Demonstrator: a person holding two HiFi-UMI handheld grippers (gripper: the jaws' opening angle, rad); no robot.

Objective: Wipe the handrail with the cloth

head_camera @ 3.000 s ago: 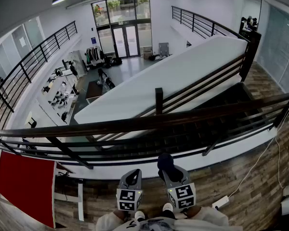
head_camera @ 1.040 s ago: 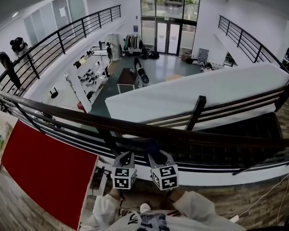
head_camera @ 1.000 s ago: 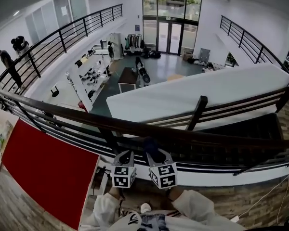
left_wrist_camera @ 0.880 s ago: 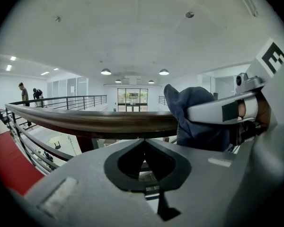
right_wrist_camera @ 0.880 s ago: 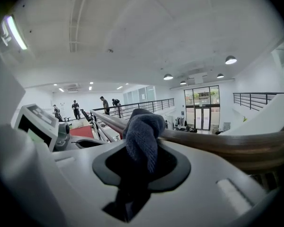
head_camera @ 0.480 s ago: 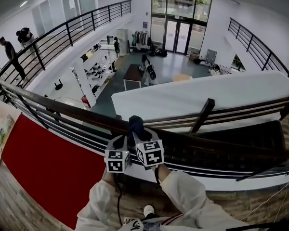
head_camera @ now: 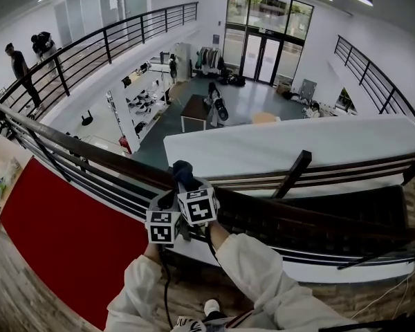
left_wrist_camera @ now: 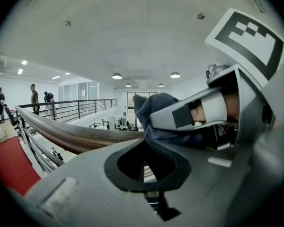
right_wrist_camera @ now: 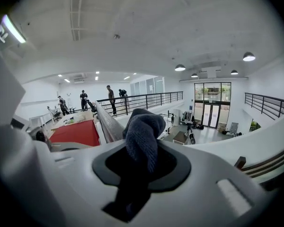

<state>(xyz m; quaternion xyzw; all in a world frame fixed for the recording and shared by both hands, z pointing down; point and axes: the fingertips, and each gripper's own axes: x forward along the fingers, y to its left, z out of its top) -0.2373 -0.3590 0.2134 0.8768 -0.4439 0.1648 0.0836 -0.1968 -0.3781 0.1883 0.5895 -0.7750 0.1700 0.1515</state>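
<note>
A dark wooden handrail [head_camera: 90, 154] runs from the left edge down to the right across the head view. My right gripper [head_camera: 185, 182] is shut on a dark blue cloth [head_camera: 181, 171], and the cloth lies on top of the rail. In the right gripper view the cloth [right_wrist_camera: 143, 131] bulges out from between the jaws, with the handrail [right_wrist_camera: 106, 124] just behind it. My left gripper [head_camera: 167, 203] sits close beside the right one, just below the rail, jaws shut with nothing in them. The left gripper view shows the handrail [left_wrist_camera: 71, 135] and the cloth [left_wrist_camera: 154, 109].
Black metal bars [head_camera: 90, 182] run under the rail. Beyond it is a drop to a lower floor [head_camera: 194, 109]. A red panel [head_camera: 55, 234] lies at lower left on the wood floor. People [head_camera: 28, 57] stand at the far balcony railing. A stair rail post [head_camera: 294, 171] is at right.
Both grippers moved left along the rail and upward. The cloth in the right gripper went from just under the rail to resting on top of it.
</note>
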